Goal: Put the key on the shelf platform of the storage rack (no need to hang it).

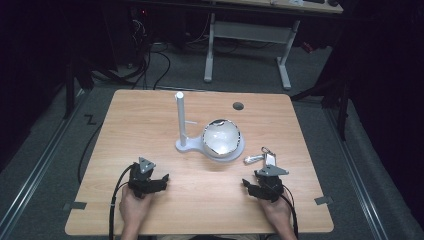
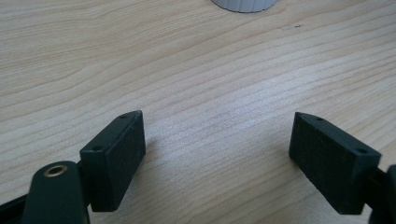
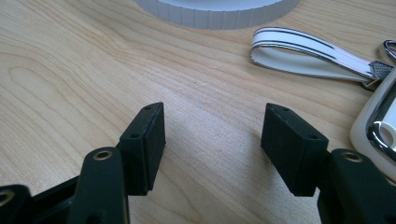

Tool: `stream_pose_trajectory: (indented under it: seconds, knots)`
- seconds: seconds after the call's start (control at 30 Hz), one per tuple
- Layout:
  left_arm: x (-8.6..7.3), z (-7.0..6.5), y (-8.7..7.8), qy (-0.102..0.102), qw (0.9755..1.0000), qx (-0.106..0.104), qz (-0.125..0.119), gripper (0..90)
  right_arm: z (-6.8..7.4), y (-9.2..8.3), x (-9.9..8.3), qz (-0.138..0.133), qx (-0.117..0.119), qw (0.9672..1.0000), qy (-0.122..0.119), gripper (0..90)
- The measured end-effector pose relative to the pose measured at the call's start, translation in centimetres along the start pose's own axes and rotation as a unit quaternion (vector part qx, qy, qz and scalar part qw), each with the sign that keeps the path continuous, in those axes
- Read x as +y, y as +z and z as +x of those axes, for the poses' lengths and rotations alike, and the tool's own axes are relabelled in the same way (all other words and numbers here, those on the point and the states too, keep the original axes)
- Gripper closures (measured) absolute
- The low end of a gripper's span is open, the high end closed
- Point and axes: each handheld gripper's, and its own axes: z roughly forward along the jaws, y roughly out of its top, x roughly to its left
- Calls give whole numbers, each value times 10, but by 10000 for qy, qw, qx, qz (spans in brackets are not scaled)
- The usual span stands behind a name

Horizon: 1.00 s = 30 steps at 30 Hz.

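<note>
Two tongs rest on the counter at its near edge, each held by one hand. The left tongs sit at about 7 o'clock of the counter's middle, jaws spread wide with bare wood between them, gripping nothing; in the left gripper view the left tongs face the stand's base edge at 12 o'clock. The right tongs sit at about 5 o'clock, also released and empty; in the right gripper view the right tongs have clear wood ahead, nothing blocking them.

Just beyond the right tongs lies one key fob, white with a chrome trim, seen at the right edge of the right gripper view. Its strap is a white loop with dark stripes, lying flat, its long axis running toward 9 o'clock from the fob. A metal ring sits at the fob's far end.

Farther on, near the middle, stands one white stand with an upright post and a short side peg. One shiny bowl sits on its round base, tilted.

At 1 o'clock, near the far edge, is one dark hole.
</note>
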Motion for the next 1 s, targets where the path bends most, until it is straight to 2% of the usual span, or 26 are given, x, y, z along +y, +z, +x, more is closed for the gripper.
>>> stream_pose_trajectory:
  seconds: [1.0]
  knots:
    - [-1, 0, 0, -2, 10000, 0, 6, 185, 1, 0, 0, 5, -31, 10000, 32, 397]
